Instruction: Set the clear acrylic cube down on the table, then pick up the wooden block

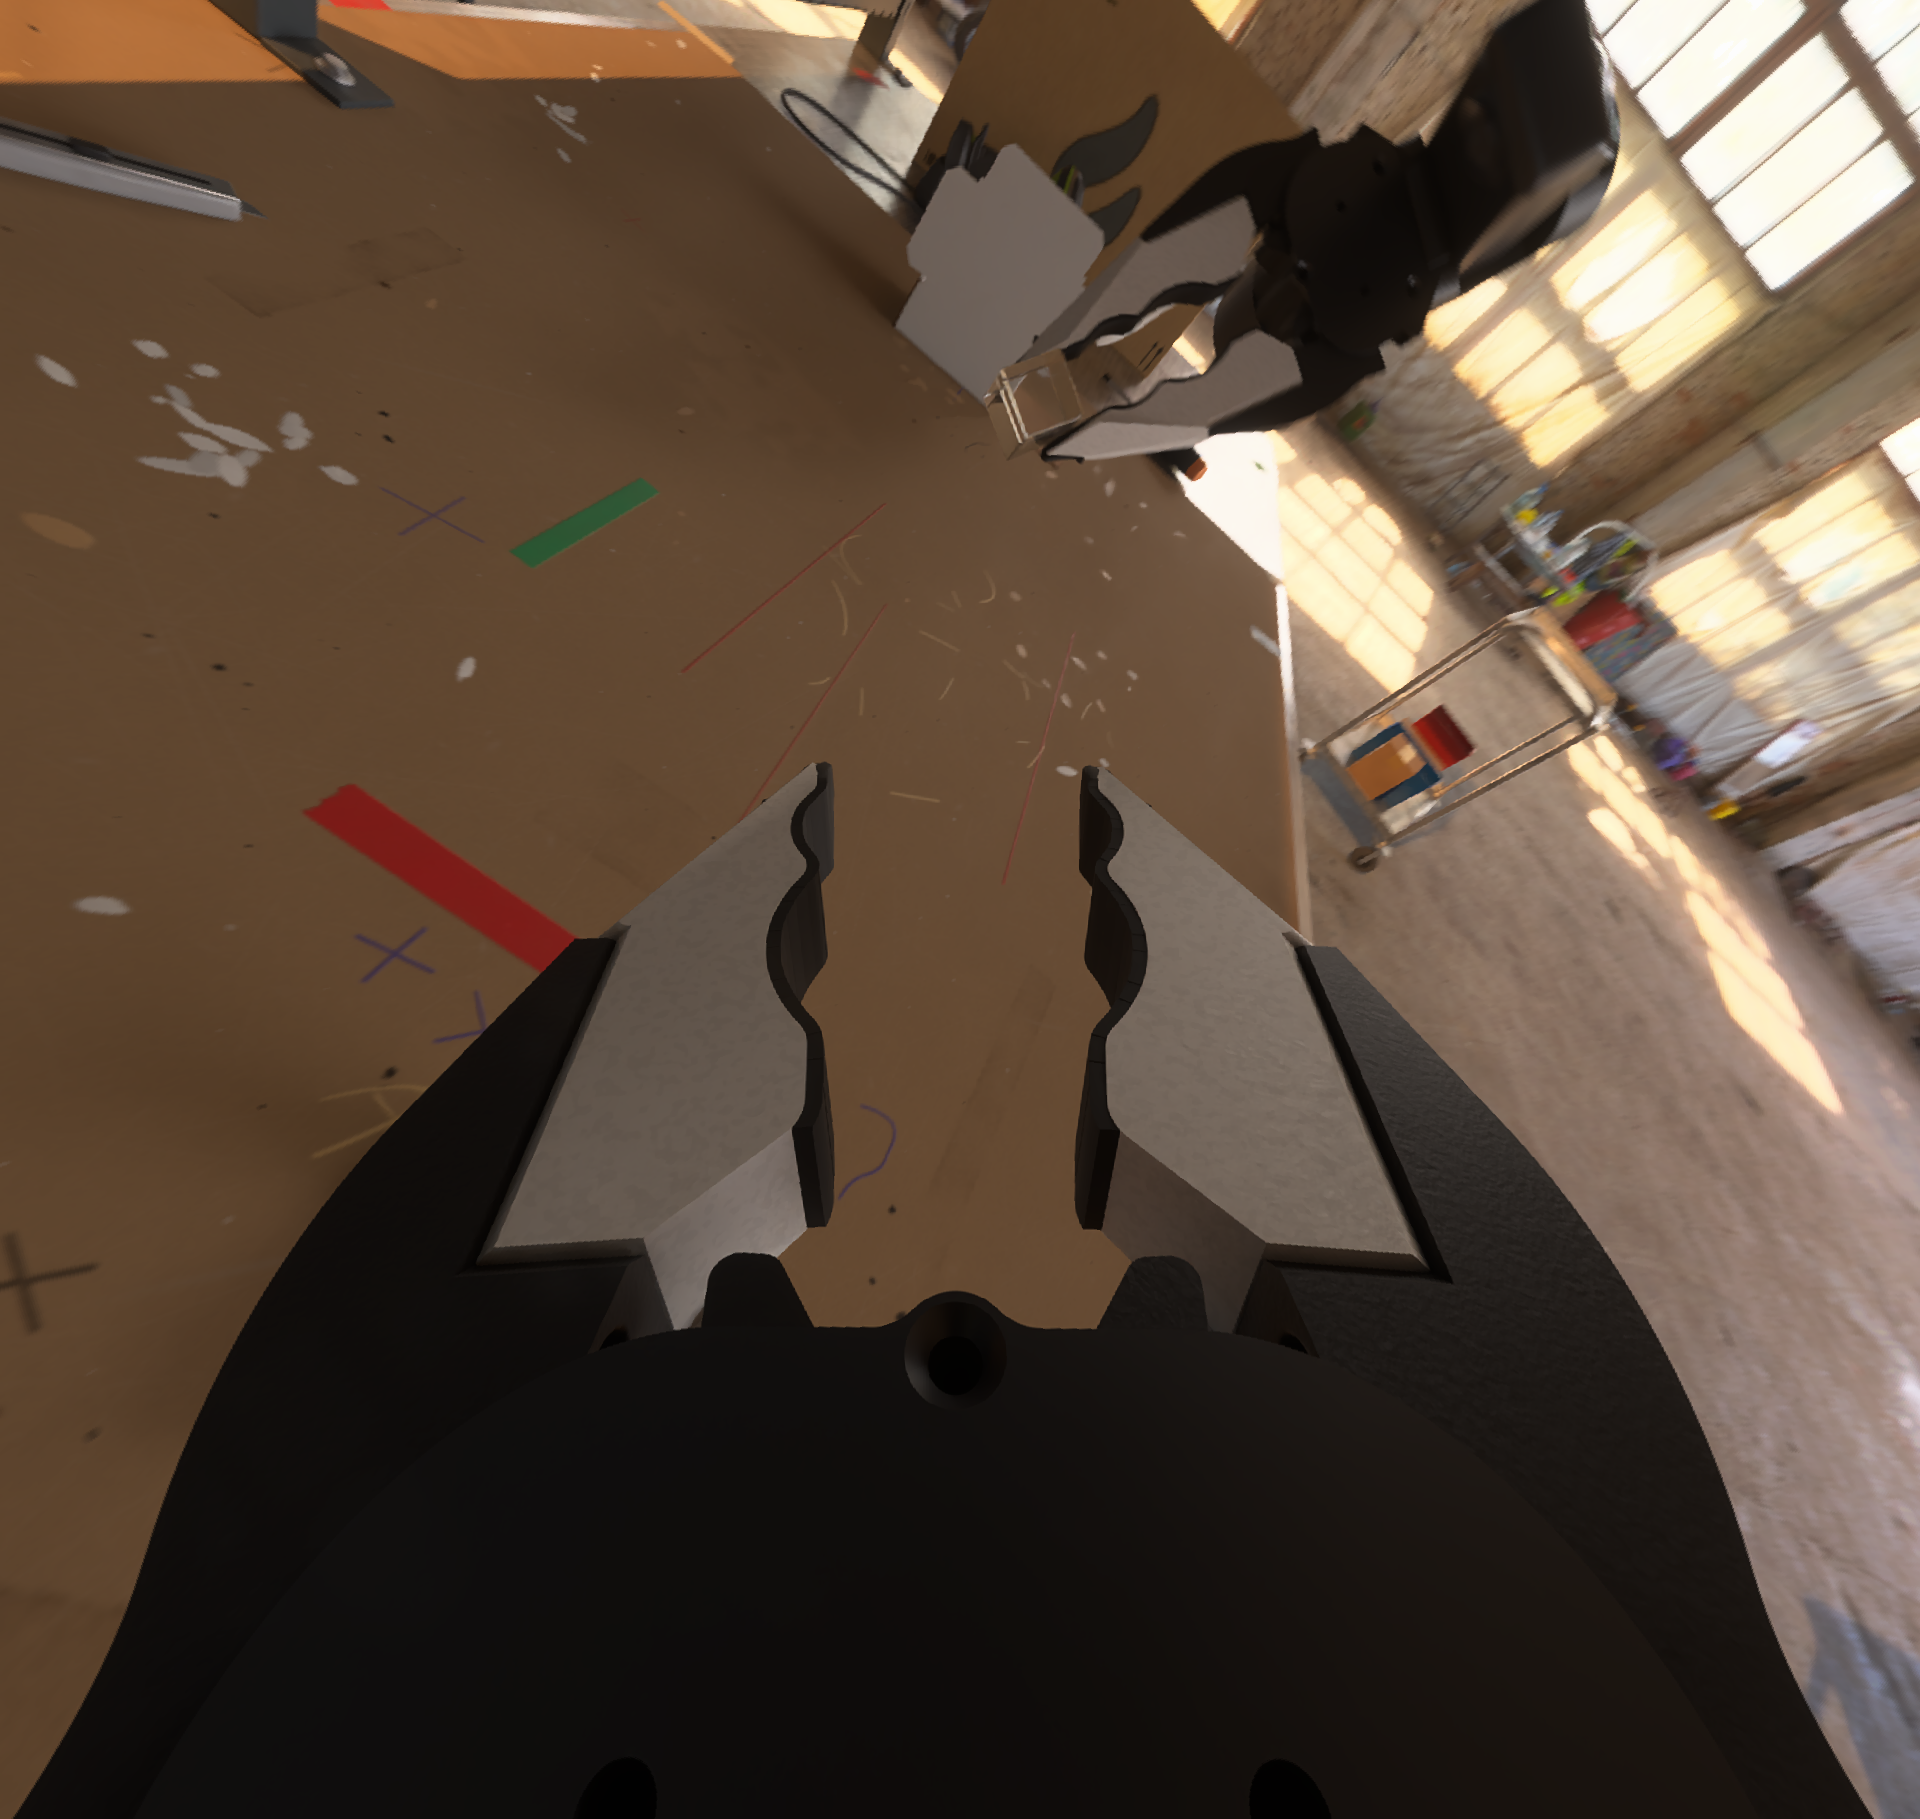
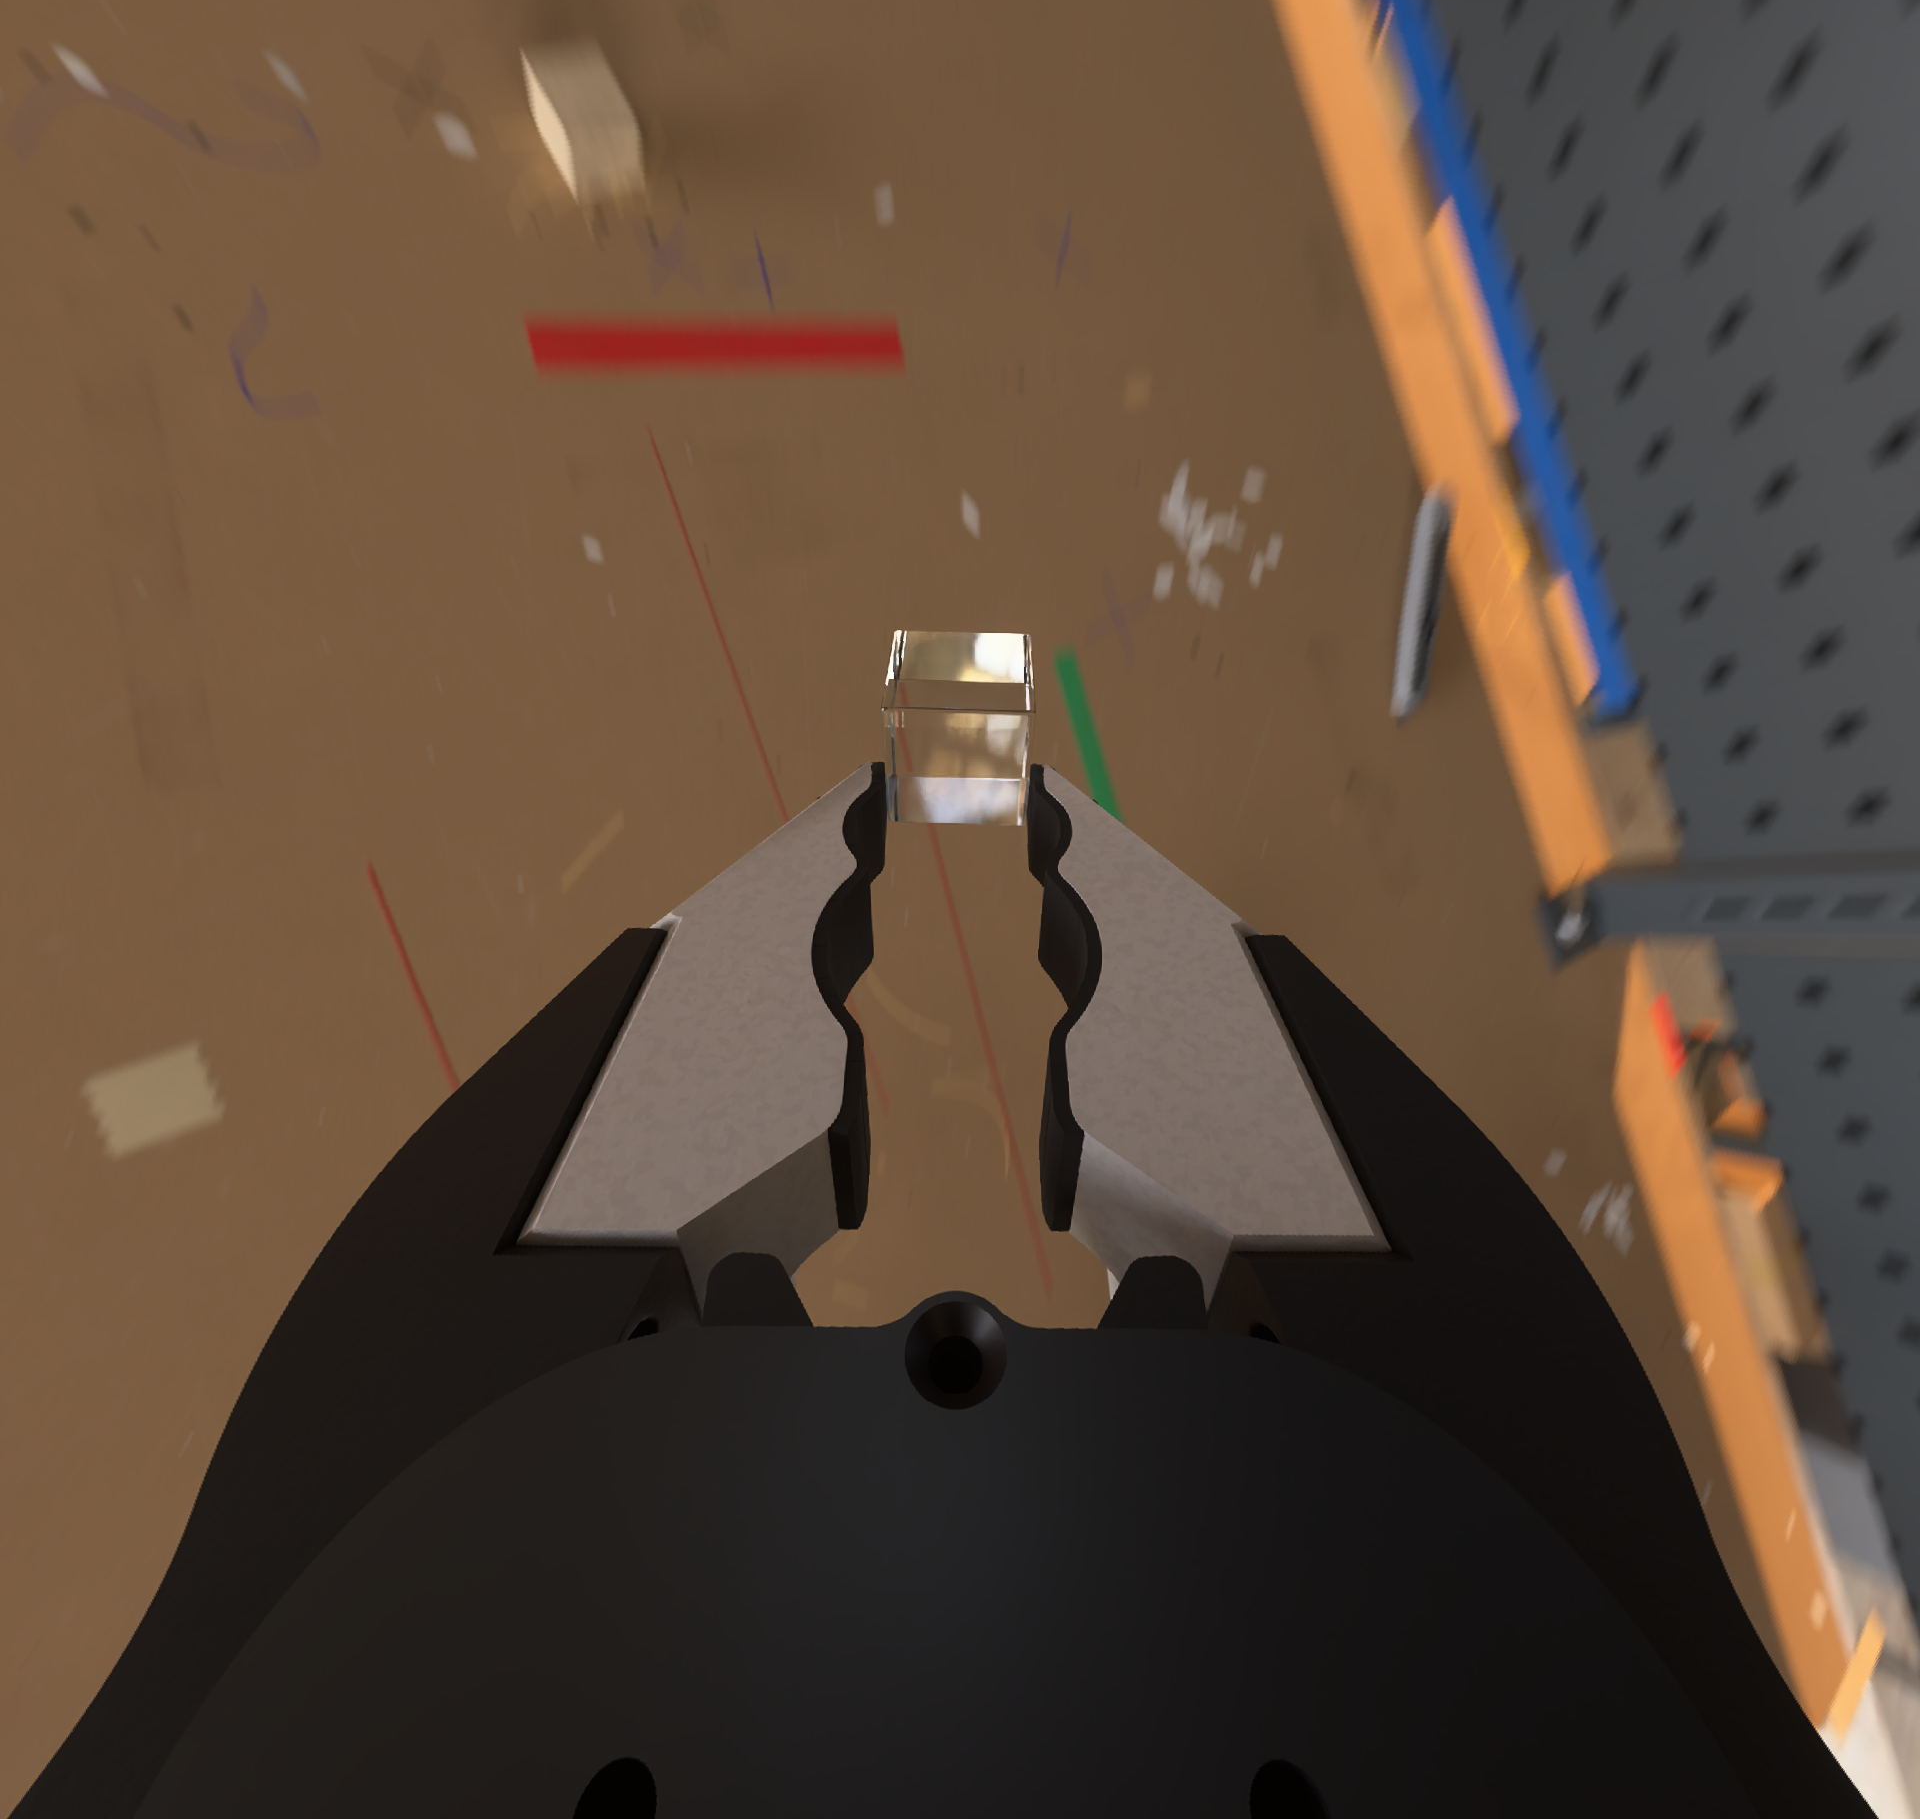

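Observation:
My right gripper (image 2: 957, 780) is shut on the clear acrylic cube (image 2: 958, 720), which is pinched at the fingertips and held over the brown table (image 2: 312, 678). The wooden block (image 2: 582, 122), pale and blurred, lies on the table far ahead and to the left. In the left wrist view the right gripper (image 1: 1044, 408) with the cube (image 1: 1029, 396) shows at the far right, low over the table near its edge. My left gripper (image 1: 956, 782) is open and empty above the table (image 1: 623, 367). The block does not show in that view.
Red tape (image 2: 715, 346) and green tape (image 2: 1086, 730) lie on the table. A grey pegboard rack (image 2: 1714, 419) and a grey pen-like tool (image 2: 1421, 606) are to the right. A cardboard box (image 1: 1091, 55) stands behind the right gripper. The table edge (image 1: 1288, 678) runs to the right.

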Robot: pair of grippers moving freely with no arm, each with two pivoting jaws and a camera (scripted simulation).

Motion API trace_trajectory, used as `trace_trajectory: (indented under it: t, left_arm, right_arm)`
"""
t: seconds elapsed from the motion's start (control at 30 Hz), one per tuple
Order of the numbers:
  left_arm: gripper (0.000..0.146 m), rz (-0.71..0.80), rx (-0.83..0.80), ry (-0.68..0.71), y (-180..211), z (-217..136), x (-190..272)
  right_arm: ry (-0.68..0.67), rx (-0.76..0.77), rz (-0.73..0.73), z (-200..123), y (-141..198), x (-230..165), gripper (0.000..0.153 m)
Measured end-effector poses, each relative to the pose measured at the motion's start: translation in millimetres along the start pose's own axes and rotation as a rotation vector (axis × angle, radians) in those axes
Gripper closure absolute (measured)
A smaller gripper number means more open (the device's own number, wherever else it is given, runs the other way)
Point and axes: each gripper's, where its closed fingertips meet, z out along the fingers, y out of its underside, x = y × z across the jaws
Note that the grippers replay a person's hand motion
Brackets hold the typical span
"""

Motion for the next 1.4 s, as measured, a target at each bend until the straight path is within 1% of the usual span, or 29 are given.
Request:
trace_trajectory:
  t: [0.1,0.2,0.3,0.4,0.6,0.73,0.8,0.87,0.93,1.0,1.07,1.13,1.2,1.27,1.33,1.4]
  left_arm:
    - [0.099,0.042,0.019,-0.038,-5.3,-6.7,4.2]
    - [0.099,0.055,0.032,-0.040,-7.9,-12.8,6.4]
    - [0.099,0.049,0.035,-0.063,-6.6,-19.6,0.7]
    - [0.099,0.033,0.052,-0.070,-7.1,-28.6,-4.6]
    - [0.099,0.030,0.091,-0.112,-10.3,-49.4,-11.2]
    - [0.099,0.022,0.088,-0.148,-7.2,-57.9,-16.6]
    - [0.099,0.016,0.045,-0.181,0.0,-58.4,-22.4]
    - [0.098,0.028,-0.033,-0.233,12.4,-58.7,-30.7]
    - [0.098,0.066,-0.174,-0.303,31.6,-59.8,-42.8]
    - [0.097,0.124,-0.373,-0.395,53.2,-64.6,-59.9]
    - [0.095,0.221,-0.568,-0.499,69.3,-71.2,-79.5]
    - [0.089,0.354,-0.740,-0.578,81.8,-77.2,-96.7]
    - [0.086,0.432,-0.869,-0.641,88.7,-80.5,-110.0]
    - [0.078,0.436,-0.928,-0.632,93.4,-72.0,-112.7]
    - [0.071,0.453,-0.947,-0.568,96.8,-55.3,-110.6]
    - [0.067,0.463,-0.965,-0.519,99.6,-38.3,-109.2]
  right_arm:
    - [-0.081,-0.241,0.109,5.8,61.2,8.9,0.126]
    - [-0.161,-0.491,0.188,12.0,122.3,3.5,0.126]
    - [-0.247,-0.657,0.248,15.0,166.3,-8.6,0.126]
    - [-0.288,-0.741,0.267,18.4,191.5,-16.9,0.126]
    - [-0.365,-0.864,0.294,23.6,219.2,-35.4,0.126]
    - [-0.378,-0.894,0.329,28.2,225.2,-40.6,0.126]
    - [-0.352,-0.902,0.349,26.8,223.1,-36.4,0.113]
    - [-0.330,-0.867,0.354,24.2,214.3,-30.7,0.102]
    - [-0.287,-0.806,0.330,21.0,200.5,-23.1,0.101]
    - [-0.238,-0.740,0.295,18.0,184.5,-16.2,0.102]
    - [-0.198,-0.674,0.254,16.1,168.2,-12.2,0.104]
    - [-0.171,-0.632,0.222,14.9,156.2,-11.7,0.105]
    - [-0.142,-0.609,0.182,14.5,148.4,-12.4,0.106]
    - [-0.127,-0.587,0.155,15.0,142.8,-14.9,0.106]
    - [-0.117,-0.572,0.143,15.5,140.4,-17.2,0.106]
    - [-0.116,-0.570,0.143,15.6,141.4,-19.4,0.106]
